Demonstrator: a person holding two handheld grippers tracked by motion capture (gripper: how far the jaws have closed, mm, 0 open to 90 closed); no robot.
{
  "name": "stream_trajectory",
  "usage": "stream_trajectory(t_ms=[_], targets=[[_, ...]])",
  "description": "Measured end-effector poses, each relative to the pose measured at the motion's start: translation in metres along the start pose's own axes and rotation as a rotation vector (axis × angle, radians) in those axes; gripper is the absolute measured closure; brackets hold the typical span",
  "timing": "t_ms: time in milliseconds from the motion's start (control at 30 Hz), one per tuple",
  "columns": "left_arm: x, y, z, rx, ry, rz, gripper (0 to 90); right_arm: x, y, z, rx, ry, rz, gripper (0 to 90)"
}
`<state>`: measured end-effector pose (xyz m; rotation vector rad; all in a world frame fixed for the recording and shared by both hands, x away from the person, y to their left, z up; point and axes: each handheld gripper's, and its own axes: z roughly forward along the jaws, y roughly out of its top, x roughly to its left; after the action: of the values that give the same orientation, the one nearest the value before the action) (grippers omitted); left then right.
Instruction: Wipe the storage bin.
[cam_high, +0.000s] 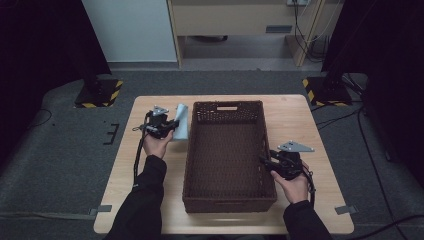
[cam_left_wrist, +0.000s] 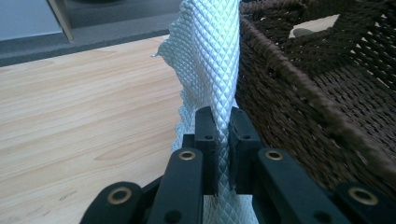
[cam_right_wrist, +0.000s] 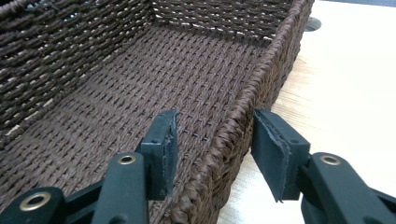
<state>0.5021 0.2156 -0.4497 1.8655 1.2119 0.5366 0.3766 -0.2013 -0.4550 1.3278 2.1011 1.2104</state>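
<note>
Clearly the pale quilted cloth (cam_left_wrist: 208, 60) is light and limp, so a pinch on one edge, as the left gripper (cam_high: 161, 125) has it, carries it well. It hangs left of centre in the high view, just beside the woven basket (cam_high: 227, 200), its long axis running up the frame. The right gripper (cam_right_wrist: 212, 149) straddles the basket's right rim, jaws half open, not yet pressing

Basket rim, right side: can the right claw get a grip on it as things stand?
Probably yes. The right claw already straddles the basket rim, one jaw inside the wall, one outside, and nothing sits between the pads and the weave.
</note>
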Motion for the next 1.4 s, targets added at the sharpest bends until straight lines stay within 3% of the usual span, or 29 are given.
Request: stream_trajectory(t_ms=[167, 367, 600, 700, 800, 1000, 1100, 1200, 1333, 1400], targets=[[0.001, 0.005, 0.012, -0.008, -0.013, -0.001, 83.6, -0.001, -0.001, 0.002, 0.002, -0.003, 0.000, 51.9], [0.000, 0.007, 0.032, 0.030, -0.021, 0.027, 83.7, -0.002, -0.003, 0.004, 0.014, -0.004, -0.003, 52.1], [-0.008, -0.010, 0.061, 0.134, -0.040, 0.049, 83.9, -0.002, -0.003, 0.004, 0.014, -0.003, -0.003, 52.1], [-0.010, -0.013, 0.068, 0.141, -0.067, 0.029, 84.0, -0.003, -0.003, 0.004, 0.015, -0.001, 0.000, 52.0], [-0.009, -0.010, 0.064, 0.118, -0.088, 0.009, 84.0, -0.003, -0.003, 0.004, 0.014, -0.001, -0.001, 52.0], [-0.007, 0.011, 0.030, -0.016, -0.116, 0.014, 84.2, -0.003, -0.003, 0.004, 0.013, -0.001, -0.001, 51.9], [-0.008, 0.021, 0.021, -0.026, -0.120, 0.047, 84.3, -0.003, -0.003, 0.005, 0.009, -0.003, 0.006, 51.7], [-0.009, 0.023, 0.024, -0.020, -0.120, 0.051, 84.2, -0.003, -0.003, 0.005, 0.008, -0.003, 0.004, 51.7], [-0.008, 0.014, 0.037, 0.032, -0.115, 0.046, 84.3, -0.003, -0.003, 0.005, 0.009, -0.003, 0.004, 51.4], [-0.006, 0.004, 0.044, 0.045, -0.120, 0.022, 84.3, -0.003, -0.003, 0.005, 0.011, -0.002, -0.003, 51.4]])
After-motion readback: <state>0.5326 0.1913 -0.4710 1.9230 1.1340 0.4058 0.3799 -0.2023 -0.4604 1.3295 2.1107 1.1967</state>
